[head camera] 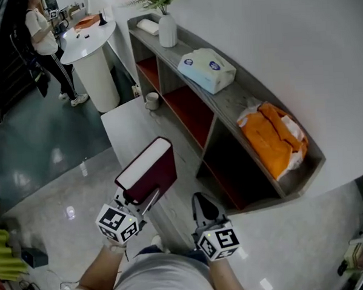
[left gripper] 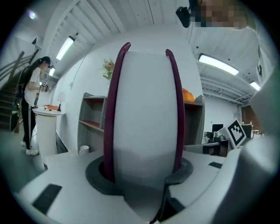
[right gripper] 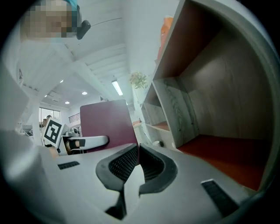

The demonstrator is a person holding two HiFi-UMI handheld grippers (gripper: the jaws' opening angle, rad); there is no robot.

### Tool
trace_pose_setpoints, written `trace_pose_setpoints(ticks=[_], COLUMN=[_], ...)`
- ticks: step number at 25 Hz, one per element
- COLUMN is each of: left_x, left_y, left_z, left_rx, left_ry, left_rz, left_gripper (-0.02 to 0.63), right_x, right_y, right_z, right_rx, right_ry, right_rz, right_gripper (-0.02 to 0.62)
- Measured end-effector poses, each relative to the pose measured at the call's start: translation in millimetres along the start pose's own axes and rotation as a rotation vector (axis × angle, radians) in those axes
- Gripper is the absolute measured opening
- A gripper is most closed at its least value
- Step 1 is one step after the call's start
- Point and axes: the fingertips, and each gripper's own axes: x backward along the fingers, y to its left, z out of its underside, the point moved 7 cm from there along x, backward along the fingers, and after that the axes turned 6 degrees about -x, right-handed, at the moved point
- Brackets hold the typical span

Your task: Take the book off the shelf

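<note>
Left gripper view: the maroon hardcover book with white pages (left gripper: 142, 113) sits between your jaws, pads pressing both covers. You grip it at its lower end, so it may lever; hold it firmly and steady it with the right gripper (head camera: 203, 208), whose jaws are almost together and empty. The book in your left gripper (head camera: 140, 203) is already clear of the grey curved shelf unit (head camera: 228, 105), above the white low table (head camera: 129, 123). Mind the white mug (head camera: 152, 100) and the shelf's edge; the person (head camera: 42, 33) stands well apart.

Matt-covered book (head camera: 154, 170), wood-grain shelf (head camera: 243, 100), glossy polished floor (head camera: 52, 172)
</note>
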Motion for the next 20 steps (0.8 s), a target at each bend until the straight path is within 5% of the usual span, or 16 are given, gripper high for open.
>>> trace_pose_setpoints(ticks=[11, 20], left_x=[51.1, 62.3], left_y=[27.0, 36.2], left_z=[22.8, 28.9], left_rx=[0.058, 0.075], left_ry=[0.031, 0.045], left_rz=[-0.154, -0.182], left_gripper=[0.213, 0.213], right_x=[-32.0, -38.7], right_y=[22.9, 26.9], right_z=[9.5, 14.3], right_rx=[0.014, 0.018], right_ry=[0.063, 0.101], right_rz=[-0.121, -0.137], right_gripper=[0.021, 0.021])
